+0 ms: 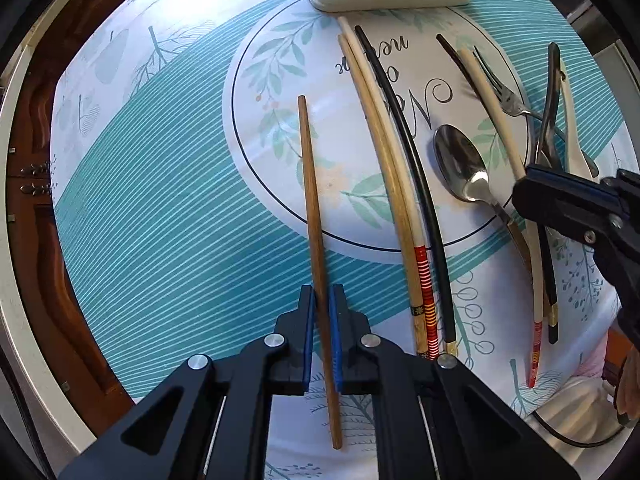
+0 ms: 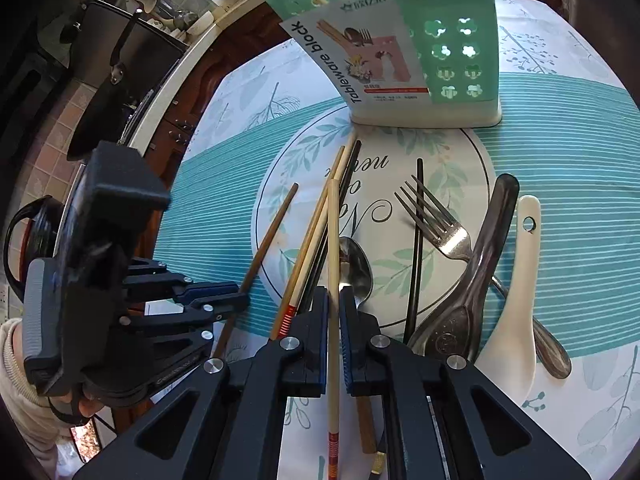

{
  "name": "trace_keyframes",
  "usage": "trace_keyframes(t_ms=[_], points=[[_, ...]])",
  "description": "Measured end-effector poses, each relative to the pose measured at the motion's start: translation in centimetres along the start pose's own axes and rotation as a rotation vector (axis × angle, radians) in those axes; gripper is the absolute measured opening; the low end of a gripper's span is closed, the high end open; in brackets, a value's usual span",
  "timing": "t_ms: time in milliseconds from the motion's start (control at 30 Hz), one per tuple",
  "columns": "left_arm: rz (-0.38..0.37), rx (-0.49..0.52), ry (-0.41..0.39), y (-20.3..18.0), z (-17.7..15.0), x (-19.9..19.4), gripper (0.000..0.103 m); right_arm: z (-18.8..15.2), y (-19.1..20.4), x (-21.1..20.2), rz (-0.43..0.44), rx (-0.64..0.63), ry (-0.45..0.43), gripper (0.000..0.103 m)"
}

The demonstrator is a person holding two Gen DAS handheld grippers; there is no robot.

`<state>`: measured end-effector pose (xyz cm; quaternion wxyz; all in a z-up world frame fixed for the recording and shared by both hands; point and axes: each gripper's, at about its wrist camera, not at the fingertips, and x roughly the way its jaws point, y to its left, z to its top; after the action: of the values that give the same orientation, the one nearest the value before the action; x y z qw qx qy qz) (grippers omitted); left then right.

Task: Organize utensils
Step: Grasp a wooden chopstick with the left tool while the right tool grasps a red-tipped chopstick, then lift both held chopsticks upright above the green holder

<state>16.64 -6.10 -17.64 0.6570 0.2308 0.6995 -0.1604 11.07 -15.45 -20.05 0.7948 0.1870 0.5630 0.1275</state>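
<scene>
Left tool (image 1: 321,300) clamps brown chopstick (image 1: 312,208); right tool (image 2: 334,304) clamps cream chopstick (image 2: 333,240).

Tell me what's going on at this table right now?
A person is sorting utensils with two handheld grippers. The left gripper has its jaws shut on a brown chopstick lying apart from the rest. The right gripper has its jaws shut on a cream chopstick. A spoon, fork, two ladle spoons and more chopsticks lie on the tablecloth. The green holder stands behind them.
</scene>
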Motion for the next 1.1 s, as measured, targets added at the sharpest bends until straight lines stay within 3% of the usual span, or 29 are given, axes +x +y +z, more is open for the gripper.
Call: trace_keyframes(t_ms=[167,400,600,733,967,1100], points=[[-0.020,-0.018,0.016,0.4,1.0,0.2,0.004,-0.6,-0.4,-1.0,0.019,0.013,-0.008,0.006],[-0.111,-0.113,-0.161,1.4,-3.3,-2.0,0.004,-1.6,-1.1,-4.0,0.055,0.022,-0.034,0.006],[-0.151,-0.153,-0.426,1.6,-6.8,-9.1,0.004,-1.0,-0.4,-8.8,0.078,0.013,-0.116,0.006],[-0.135,-0.172,-0.580,0.9,-7.5,-14.6,0.004,0.3,0.9,-13.2,0.073,-0.017,-0.202,0.006],[-0.081,-0.195,-0.857,0.6,-6.3,-22.6,0.004,5.1,4.2,-22.2,0.008,-0.098,-0.448,0.006],[-0.015,-0.231,-1.008,1.0,-5.1,-25.2,0.004,7.9,5.8,-25.7,-0.044,-0.132,-0.599,0.006]])
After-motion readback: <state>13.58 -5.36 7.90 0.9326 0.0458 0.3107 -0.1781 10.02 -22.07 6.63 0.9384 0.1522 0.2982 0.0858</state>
